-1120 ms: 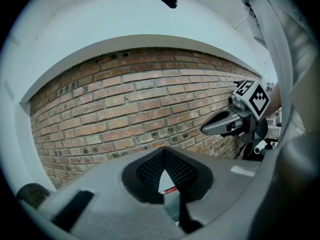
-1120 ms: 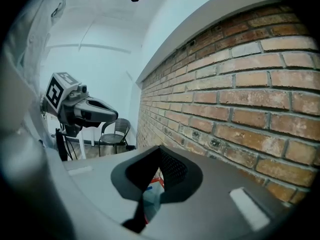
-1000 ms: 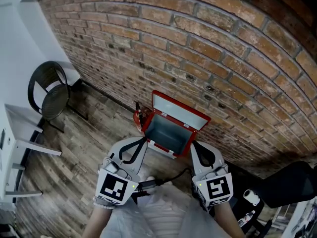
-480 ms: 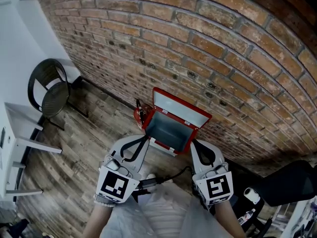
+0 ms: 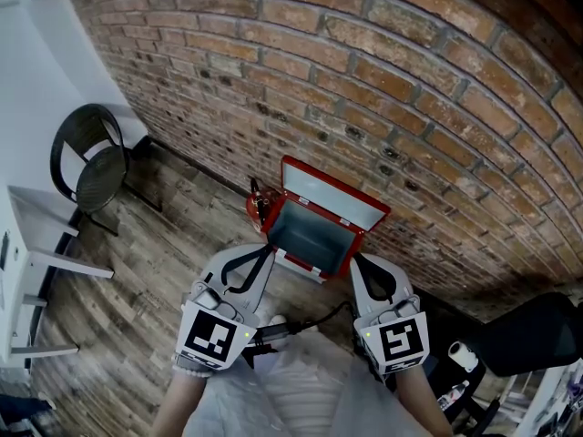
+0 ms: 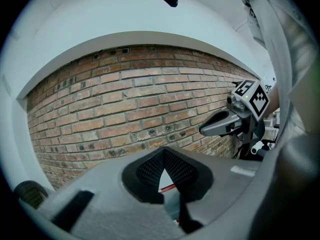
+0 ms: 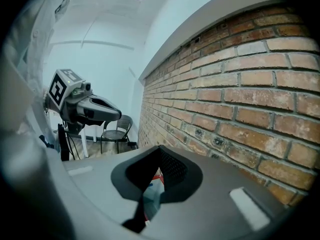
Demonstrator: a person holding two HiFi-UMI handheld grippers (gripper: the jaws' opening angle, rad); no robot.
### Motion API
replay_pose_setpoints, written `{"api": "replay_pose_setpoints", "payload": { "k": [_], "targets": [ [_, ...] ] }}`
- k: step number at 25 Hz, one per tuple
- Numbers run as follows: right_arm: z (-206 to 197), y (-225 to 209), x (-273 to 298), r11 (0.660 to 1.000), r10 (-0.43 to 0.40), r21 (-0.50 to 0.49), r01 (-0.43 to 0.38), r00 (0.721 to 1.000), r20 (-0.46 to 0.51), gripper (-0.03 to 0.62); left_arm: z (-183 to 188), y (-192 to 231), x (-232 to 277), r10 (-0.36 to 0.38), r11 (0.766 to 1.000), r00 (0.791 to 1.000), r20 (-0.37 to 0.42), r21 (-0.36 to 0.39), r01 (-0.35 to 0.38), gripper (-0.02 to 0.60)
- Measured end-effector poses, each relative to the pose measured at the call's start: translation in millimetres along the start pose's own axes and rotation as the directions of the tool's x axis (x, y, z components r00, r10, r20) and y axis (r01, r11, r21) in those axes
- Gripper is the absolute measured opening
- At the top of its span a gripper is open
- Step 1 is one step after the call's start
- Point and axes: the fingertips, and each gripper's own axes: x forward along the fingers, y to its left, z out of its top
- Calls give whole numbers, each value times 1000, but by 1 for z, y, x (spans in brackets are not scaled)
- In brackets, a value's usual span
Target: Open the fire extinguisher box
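The red fire extinguisher box [image 5: 310, 235] stands on the wood floor against the brick wall, its lid [image 5: 335, 196] raised and leaning back on the bricks, the grey inside showing. A red extinguisher [image 5: 258, 209] sits at its left side. My left gripper [image 5: 265, 250] hovers just before the box's front left corner, jaws shut and empty. My right gripper [image 5: 356, 260] hangs off the front right corner, also shut and empty. In the left gripper view the left gripper [image 6: 163, 152] has its tips together, a sliver of red box [image 6: 168, 188] below. The right gripper view shows the right gripper [image 7: 159, 149] the same way.
A black round chair [image 5: 86, 167] stands at the left by the brick wall [image 5: 410, 89], a white stand [image 5: 36, 235] nearer me. A black seat [image 5: 537, 330] and a white roll [image 5: 462, 358] are at the lower right. A black cable [image 5: 314, 321] runs between the grippers.
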Motion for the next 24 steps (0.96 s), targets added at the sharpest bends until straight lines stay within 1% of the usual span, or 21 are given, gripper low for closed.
{"api": "replay_pose_setpoints", "payload": {
  "k": [24],
  "targets": [
    [-5, 0, 1, 1000, 11, 0, -12, 1000, -15, 6, -2, -2, 1, 3, 1000, 1000, -5, -4, -3, 0]
  ]
}}
